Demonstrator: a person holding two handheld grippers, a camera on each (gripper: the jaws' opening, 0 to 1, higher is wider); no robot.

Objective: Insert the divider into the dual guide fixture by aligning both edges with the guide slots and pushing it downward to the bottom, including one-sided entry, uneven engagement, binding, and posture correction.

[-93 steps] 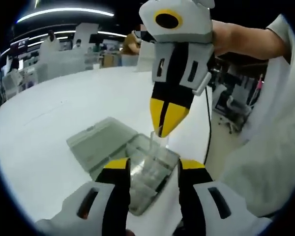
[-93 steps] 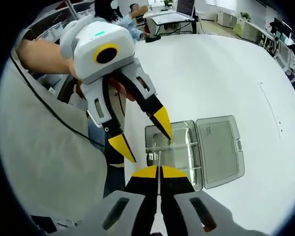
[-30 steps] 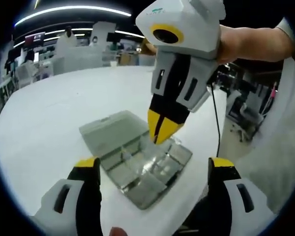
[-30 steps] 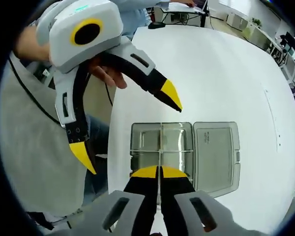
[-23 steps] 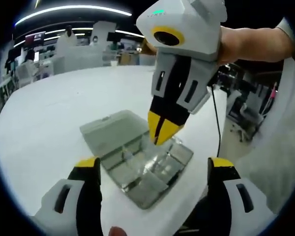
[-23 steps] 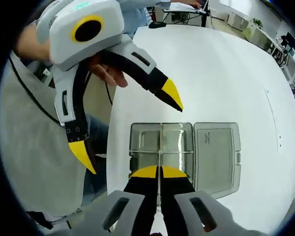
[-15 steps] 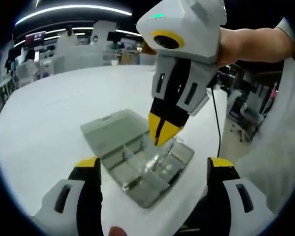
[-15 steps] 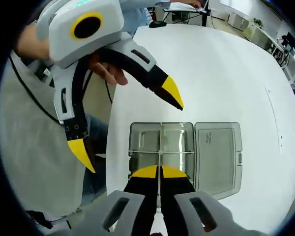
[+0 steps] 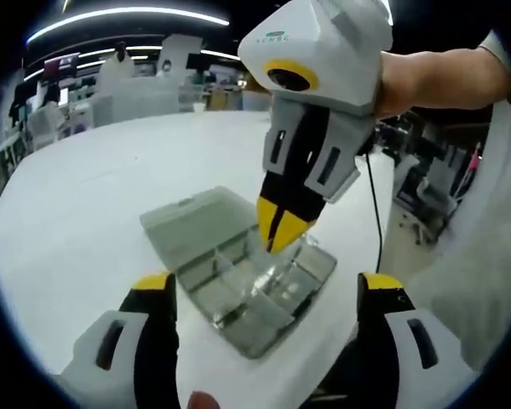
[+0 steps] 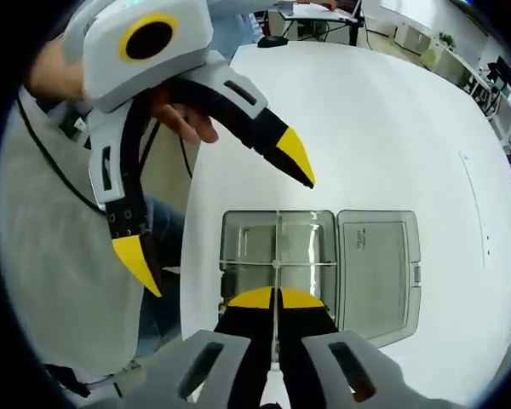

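A clear plastic compartment box [image 9: 243,285] [image 10: 247,247] lies on the white table with its lid [image 9: 183,221] [image 10: 379,273] folded open flat. My right gripper [image 10: 275,298] [image 9: 277,234] is shut on a thin transparent divider [image 10: 277,243], seen edge-on as a line across the middle of the box. It stands over the box's centre, meeting a cross divider; how deep it sits I cannot tell. My left gripper [image 9: 264,285] [image 10: 215,209] is wide open, holds nothing, and hovers at the box's near side, apart from it.
The white table [image 9: 102,162] [image 10: 366,119] spreads wide around the box, whose base lies near the table's edge. A person's grey-clad torso [image 10: 60,281] is close by that edge. Desks, chairs and people are far behind.
Since 3.1 s ago my left gripper has spread wide and drawn back from the box. Over the last second my right gripper keeps the divider over the box's middle, hardly moving.
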